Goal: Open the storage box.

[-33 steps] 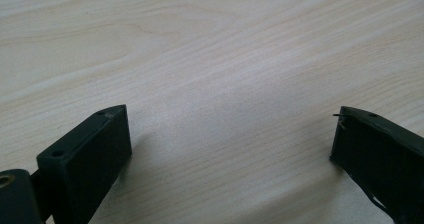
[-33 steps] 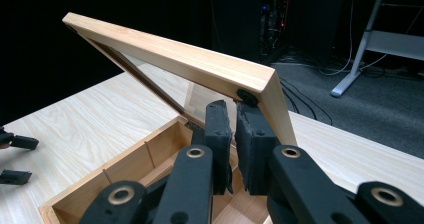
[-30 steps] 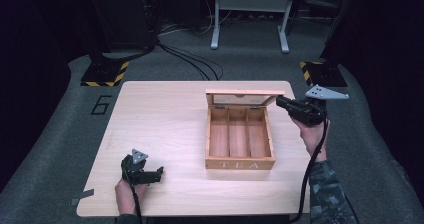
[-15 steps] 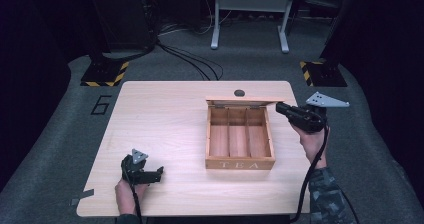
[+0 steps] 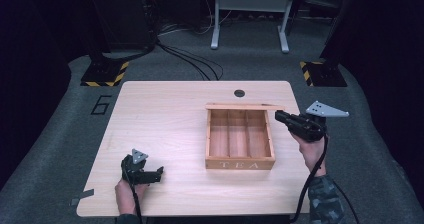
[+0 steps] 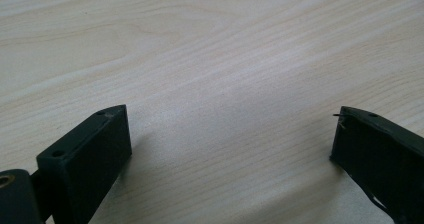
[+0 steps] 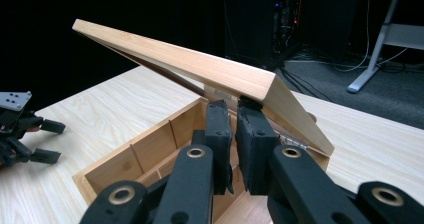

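One light wooden table (image 5: 165, 129) carries one wooden tea box (image 5: 240, 139), and two handheld grippers work at it. The table has a small dark round grommet (image 5: 239, 93) near its far edge, and on the grey floor to the left is a painted number 6 (image 5: 101, 104). Two black-and-yellow striped stand bases (image 5: 105, 74) sit on the floor beyond the far corners, and a grey metal frame (image 5: 250, 14) stands farther back.

The tea box lies right of the table's centre, its long axis running near to far, with the word TEA on its near wall. It is divided into three long compartments side by side, all running the same way. Its lid (image 7: 200, 69) is hinged at the far side and raised at a slant; in the high view it shows as a thin strip along the box's far edge. The box's right wall is close to the table's right edge, while the whole left half of the table is bare wood.

The right gripper (image 7: 235, 134) is held at the box's far right corner, its jaws nearly closed with just a narrow gap, their tips up against the underside of the lid's edge. The left gripper (image 5: 142, 171) rests near the table's near left edge, well apart from the box, jaws spread wide over bare wood with nothing between them.
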`<move>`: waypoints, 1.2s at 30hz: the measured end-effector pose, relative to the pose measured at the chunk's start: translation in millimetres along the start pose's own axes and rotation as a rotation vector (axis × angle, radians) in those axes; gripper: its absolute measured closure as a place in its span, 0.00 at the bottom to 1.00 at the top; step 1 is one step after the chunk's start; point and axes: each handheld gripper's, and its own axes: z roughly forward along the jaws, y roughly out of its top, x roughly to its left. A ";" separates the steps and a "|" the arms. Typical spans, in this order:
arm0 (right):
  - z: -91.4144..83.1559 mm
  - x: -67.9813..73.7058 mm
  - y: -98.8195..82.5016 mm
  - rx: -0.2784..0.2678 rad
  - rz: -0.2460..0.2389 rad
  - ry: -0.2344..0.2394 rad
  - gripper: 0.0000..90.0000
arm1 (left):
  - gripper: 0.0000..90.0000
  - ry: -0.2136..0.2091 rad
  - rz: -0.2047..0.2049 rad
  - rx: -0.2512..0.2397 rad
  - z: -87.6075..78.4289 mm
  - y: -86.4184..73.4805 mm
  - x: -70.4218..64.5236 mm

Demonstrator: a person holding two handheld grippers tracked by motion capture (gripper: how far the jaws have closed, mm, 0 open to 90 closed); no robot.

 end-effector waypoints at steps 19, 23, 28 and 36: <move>-11.6 15.2 -50.3 0.012 0.007 0.034 0.94 | 0.03 0.000 0.000 0.000 0.0 0.0 0.0; -12.2 16.4 -63.3 0.024 0.017 0.038 0.94 | 0.03 0.000 0.000 0.000 0.0 0.0 0.0; -11.4 16.9 -78.6 0.045 0.029 0.041 0.94 | 0.03 0.000 0.000 0.000 0.0 0.0 0.0; -9.8 19.1 -101.1 0.084 0.049 0.034 0.93 | 0.03 0.000 0.000 0.000 0.0 0.0 0.0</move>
